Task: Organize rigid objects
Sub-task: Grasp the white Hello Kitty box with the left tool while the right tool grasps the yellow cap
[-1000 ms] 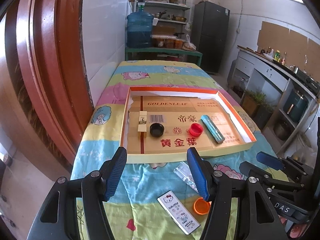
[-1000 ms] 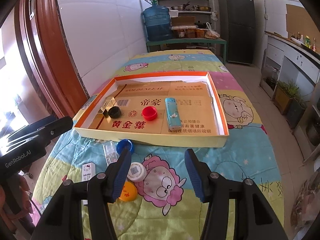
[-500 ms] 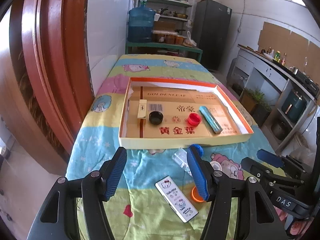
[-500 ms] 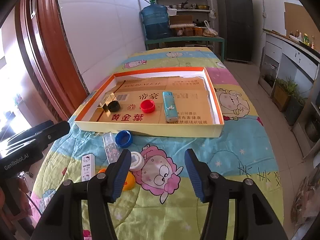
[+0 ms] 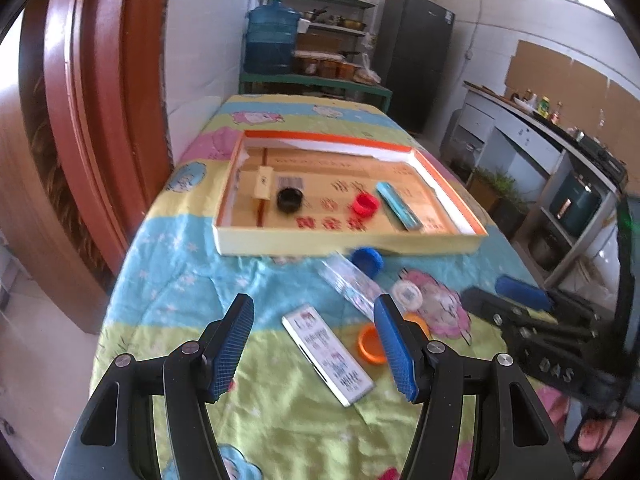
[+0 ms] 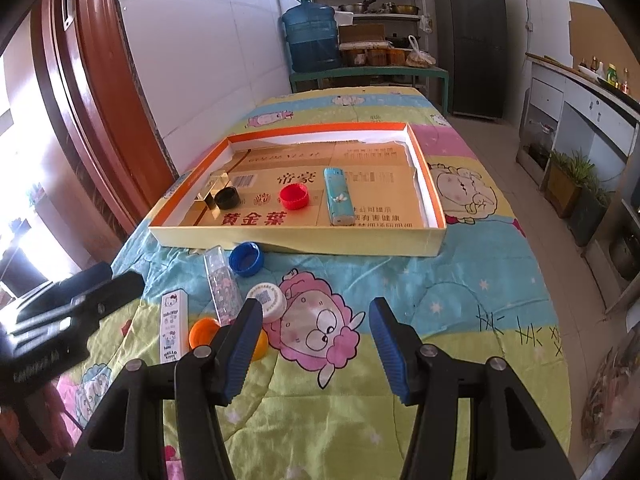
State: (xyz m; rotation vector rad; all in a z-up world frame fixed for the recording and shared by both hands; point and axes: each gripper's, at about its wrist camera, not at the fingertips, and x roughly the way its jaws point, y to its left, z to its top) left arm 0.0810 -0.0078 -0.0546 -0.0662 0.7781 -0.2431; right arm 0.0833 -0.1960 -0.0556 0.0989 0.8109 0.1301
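While both claws, left (image 5: 314,344) and right (image 6: 316,346), hang open and empty over the table (image 6: 460,300), loose caps (image 6: 246,259) and a white case (image 6: 174,327) lie before the tray (image 6: 296,238).

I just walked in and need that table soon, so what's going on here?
A person is sorting small items into a shallow cardboard tray using two handheld grippers. A black cap, a red cap, a blue lighter and a small gold block lie in the tray. Still on the blanket: a blue cap, a white cap, an orange cap, a clear lighter and a Hello Kitty lighter. The left gripper and right gripper are open and empty.
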